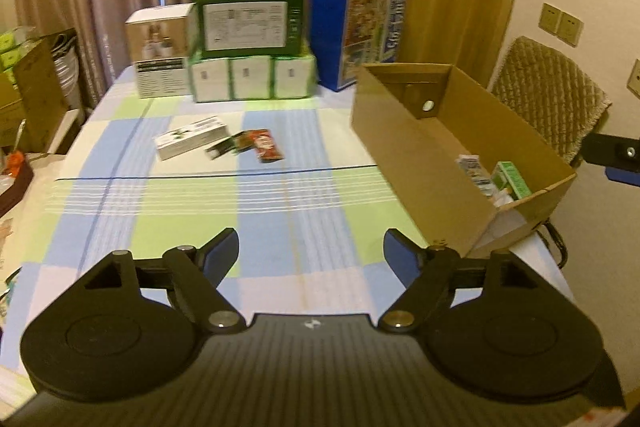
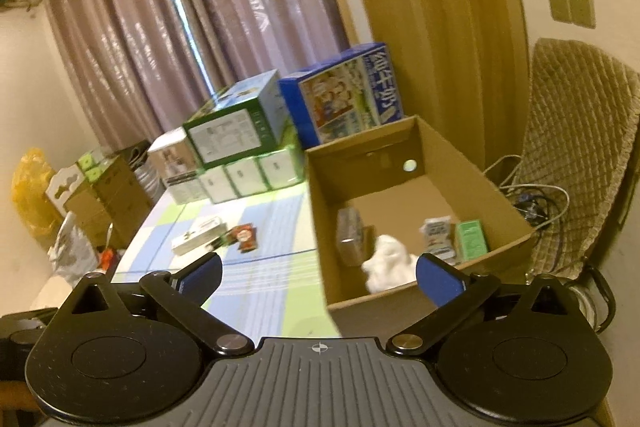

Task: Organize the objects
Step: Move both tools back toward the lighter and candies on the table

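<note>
Grippers both empty. Left gripper (image 1: 311, 247) hung over the near part of the checked tablecloth (image 1: 256, 195), fingers spread wide, nothing between them. Right gripper (image 2: 319, 273) hung above the near edge of the cardboard box (image 2: 472, 183), fingers also wide apart, gripping nothing.

Cardboard box sat open on the right side of the table. Inside it, at the near end: white crumpled item (image 2: 386, 263), clear-wrapped packet (image 2: 349, 237) leaning by the left wall, small white-and-blue carton (image 2: 438, 235), and green carton (image 2: 472, 241) just beside it on the right.

Loose items left out on the cloth, mid-table, well apart from the box: white oblong box (image 1: 190, 137), dark green packet (image 1: 227, 146) touching or just beside it, red sachet (image 1: 266, 145) next to that. All three lay flat in a row.

Far end of the table held stacked cartons: green-and-white carton (image 1: 250, 23) on a row of white packs (image 1: 252, 77), white carton (image 1: 160, 49) to the left, blue carton (image 1: 358, 31) to the right. Quilted chair (image 2: 580, 155) stood behind the cardboard box.
</note>
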A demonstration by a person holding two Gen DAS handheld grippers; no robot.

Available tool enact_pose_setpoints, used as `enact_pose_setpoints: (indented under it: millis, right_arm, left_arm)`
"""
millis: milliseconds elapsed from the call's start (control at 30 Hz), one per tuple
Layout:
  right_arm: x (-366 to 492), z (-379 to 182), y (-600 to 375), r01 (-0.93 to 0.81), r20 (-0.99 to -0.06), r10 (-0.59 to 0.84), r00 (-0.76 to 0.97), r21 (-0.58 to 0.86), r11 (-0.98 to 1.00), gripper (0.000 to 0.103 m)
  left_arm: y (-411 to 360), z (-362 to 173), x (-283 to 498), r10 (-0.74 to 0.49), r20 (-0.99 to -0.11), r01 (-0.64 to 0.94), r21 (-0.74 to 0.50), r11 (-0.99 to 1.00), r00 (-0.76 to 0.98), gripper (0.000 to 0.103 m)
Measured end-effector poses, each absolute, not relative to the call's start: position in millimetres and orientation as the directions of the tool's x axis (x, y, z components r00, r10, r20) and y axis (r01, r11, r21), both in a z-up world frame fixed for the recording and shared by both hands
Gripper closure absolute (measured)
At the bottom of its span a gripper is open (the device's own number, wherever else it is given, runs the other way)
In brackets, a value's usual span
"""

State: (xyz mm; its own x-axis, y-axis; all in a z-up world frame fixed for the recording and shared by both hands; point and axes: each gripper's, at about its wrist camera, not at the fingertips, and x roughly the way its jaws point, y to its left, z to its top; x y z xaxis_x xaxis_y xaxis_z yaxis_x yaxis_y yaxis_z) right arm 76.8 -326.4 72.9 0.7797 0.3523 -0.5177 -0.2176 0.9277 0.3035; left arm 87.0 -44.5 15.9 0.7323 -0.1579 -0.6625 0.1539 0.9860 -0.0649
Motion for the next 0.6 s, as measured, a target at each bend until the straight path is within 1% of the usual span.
enact_pose_setpoints:
  millis: [267, 367, 600]
  right_arm:
    - [67.5, 68.9, -294.6, -0.265, -0.534, 0.388, 0.751, 0.295, 0.918, 0.002]
    - [66.8, 68.5, -285.0, -0.28, -0.539, 0.394, 0.744, 0.285, 0.917, 0.002]
    - [65.9, 69.4, -268.6, -0.308, -0.542, 0.406, 0.735, 0.266, 0.913, 0.002]
  left_arm:
    - [-11.5, 17.6, 76.3, -0.126, -0.658, 0.097, -0.08, 0.992, 0.743, 0.024]
    - [-3.4, 17.4, 74.5, -0.117, -0.654, 0.08, -0.086, 0.993, 0.747, 0.02]
    - [11.4, 17.2, 72.6, -0.104, -0.65, 0.052, -0.099, 0.994, 0.753, 0.017]
